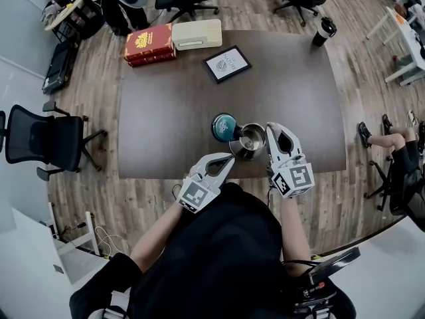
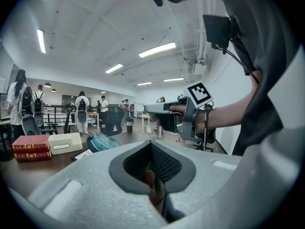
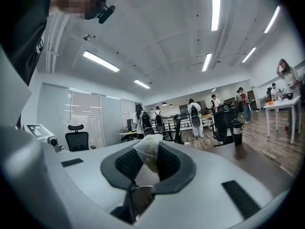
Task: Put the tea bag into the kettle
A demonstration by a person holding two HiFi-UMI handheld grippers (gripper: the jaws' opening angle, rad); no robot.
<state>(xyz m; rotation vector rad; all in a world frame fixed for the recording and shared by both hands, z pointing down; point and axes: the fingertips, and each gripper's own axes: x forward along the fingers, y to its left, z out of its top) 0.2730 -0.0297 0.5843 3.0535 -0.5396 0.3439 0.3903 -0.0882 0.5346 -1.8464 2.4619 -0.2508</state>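
Right gripper (image 3: 145, 168) is clamped on the one pale, translucent paper tea bag (image 3: 147, 150), pinched at the very tips so that the bag stands up out of them. The coming move turns on one relation. Seen from the head view, those tips sit at the right edge of the single round steel kettle (image 1: 242, 153), raised off the dark brown worktop (image 1: 166, 125) and running alongside the kettle, not yet over its open, upward-facing mouth. So the mouth lies just to the gripper's left and a little below, and a short sideways carry should bring the bag above it. Left gripper (image 1: 228, 158) rests at the kettle's near-left side with its jaws drawn together on a small brownish piece (image 2: 151, 181), perhaps the kettle's handle, though I cannot tell. The right hand is the one that has the bag, and both are close beside the kettle. One round teal lid (image 1: 224, 126) lies touching the kettle's far-left side. Well beyond the kettle are two red books (image 1: 150, 45), one cream box (image 1: 197, 34) and one black-framed picture (image 1: 226, 64). One black tumbler (image 1: 324, 30) stands off to the far right.
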